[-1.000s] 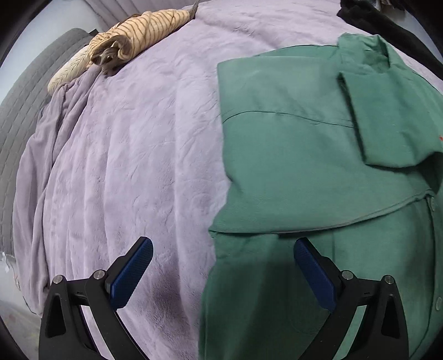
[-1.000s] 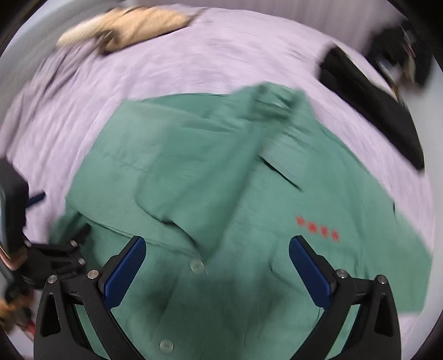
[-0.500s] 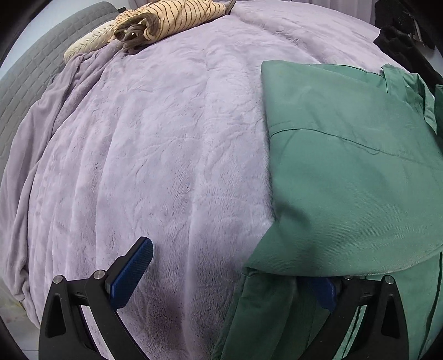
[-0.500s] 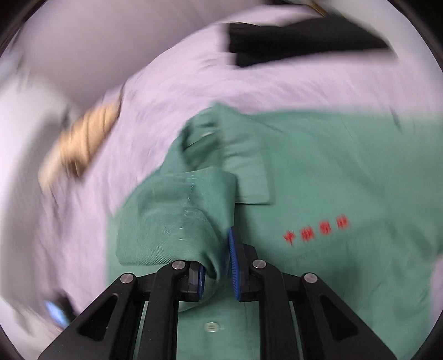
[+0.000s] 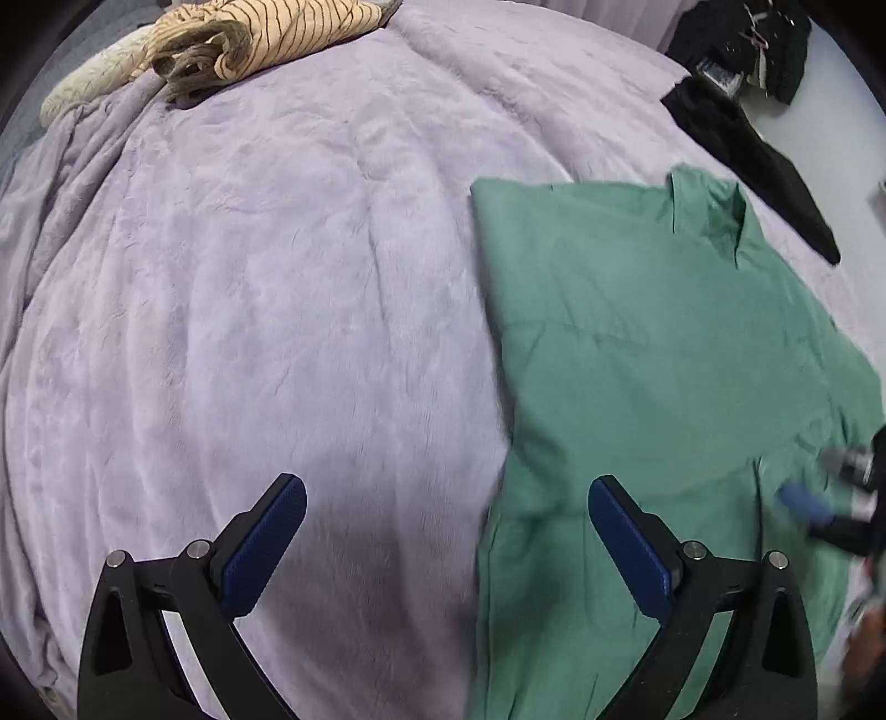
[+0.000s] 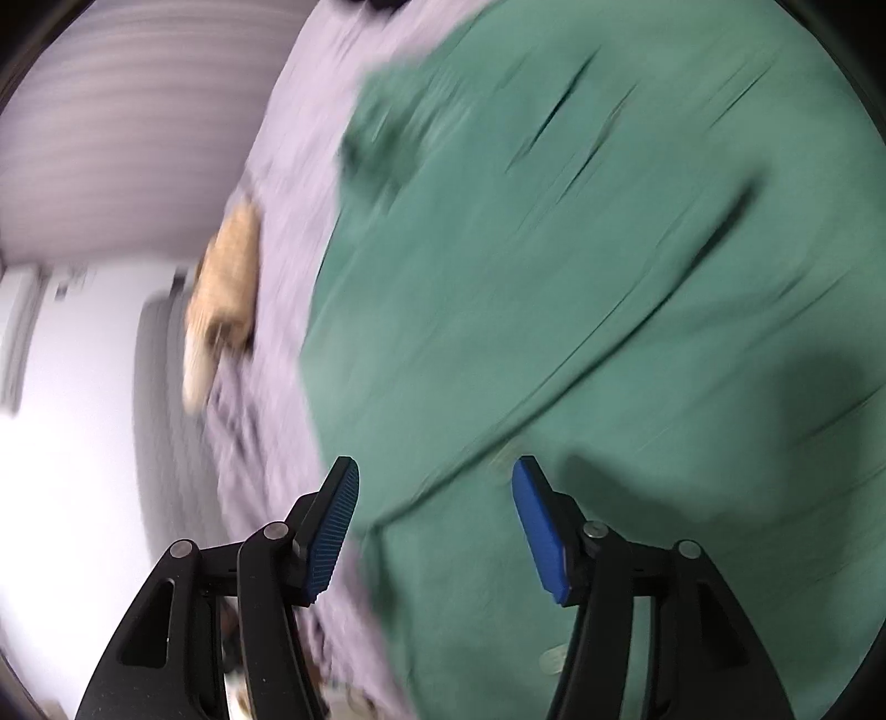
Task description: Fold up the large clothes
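Observation:
A green button shirt [image 5: 637, 354] lies partly folded on the lilac blanket [image 5: 266, 310], its collar at the far right. My left gripper [image 5: 446, 540] is open and empty, just above the shirt's left edge and the blanket. My right gripper [image 6: 434, 520] is open and empty, close over the shirt [image 6: 581, 266] at its left edge; that view is blurred. A blue pad of the right gripper [image 5: 803, 504] shows at the right edge of the left wrist view, over the shirt.
A tan striped garment [image 5: 243, 39] lies bunched at the far left of the bed. Black clothing [image 5: 747, 127] lies at the far right edge. A grey headboard [image 6: 160, 399] and white wall are left of the bed.
My right gripper was shut on a fold of the green shirt half a second ago and is now open, with the fold laid down. My left gripper has drawn back to the left, off the shirt.

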